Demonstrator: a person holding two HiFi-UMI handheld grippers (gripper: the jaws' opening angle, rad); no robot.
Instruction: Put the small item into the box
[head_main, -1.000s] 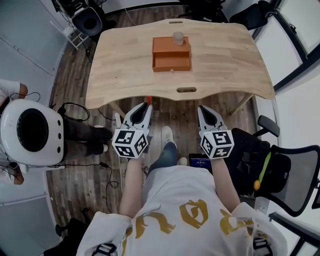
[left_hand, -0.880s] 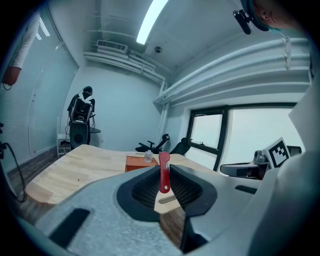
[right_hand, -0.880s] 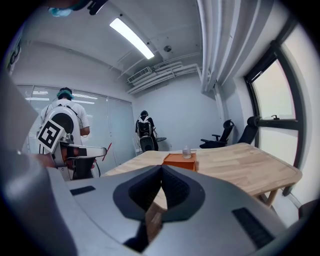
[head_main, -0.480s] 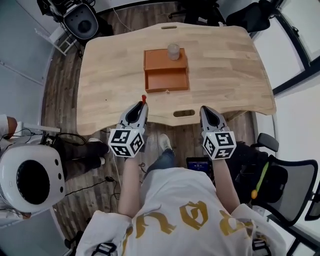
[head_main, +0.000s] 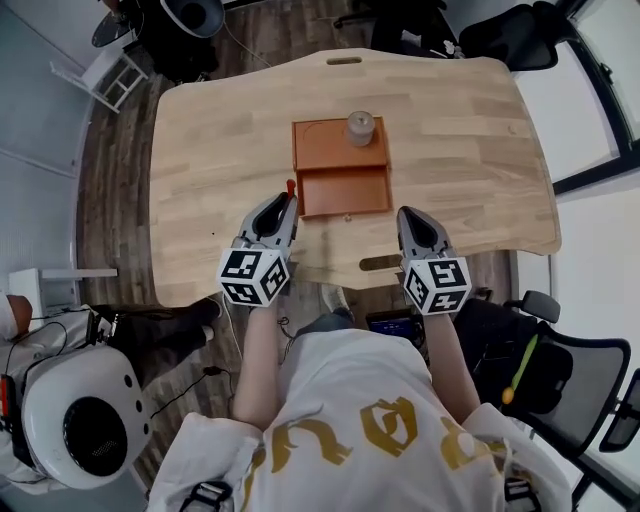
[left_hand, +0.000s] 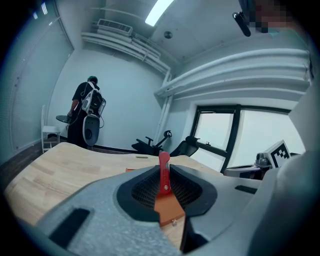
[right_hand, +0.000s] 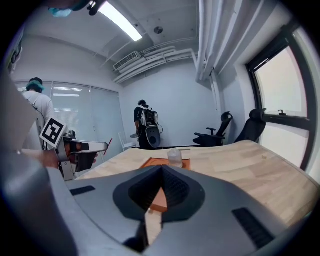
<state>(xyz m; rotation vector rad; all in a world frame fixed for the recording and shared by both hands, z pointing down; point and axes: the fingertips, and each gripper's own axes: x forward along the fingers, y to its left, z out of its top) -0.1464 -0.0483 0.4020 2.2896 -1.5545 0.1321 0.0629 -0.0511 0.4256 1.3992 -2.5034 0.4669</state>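
Note:
An orange box (head_main: 338, 146) stands mid-table with its drawer (head_main: 345, 192) pulled out toward me; it shows between the jaws as the box (left_hand: 167, 209) and the box (right_hand: 158, 163). A small clear jar (head_main: 360, 128) sits on the box's top, also the jar (right_hand: 175, 157). My left gripper (head_main: 288, 197) is shut on a thin red item (head_main: 290, 187), which sticks up from the jaw tips as the red item (left_hand: 164, 172), just left of the drawer's front corner. My right gripper (head_main: 408, 216) is shut with nothing in it, near the table's front edge, right of the drawer.
The wooden table (head_main: 200, 150) has slot handles at front (head_main: 380, 263) and back (head_main: 343, 60). Black office chairs (head_main: 560, 400) stand at the right. A white round machine (head_main: 85, 425) is on the floor at lower left. A person (left_hand: 85, 112) stands beyond the table.
Both grippers have come forward from in front of the table to over its near edge. The left one, still holding the red item, now sits close to the drawer.

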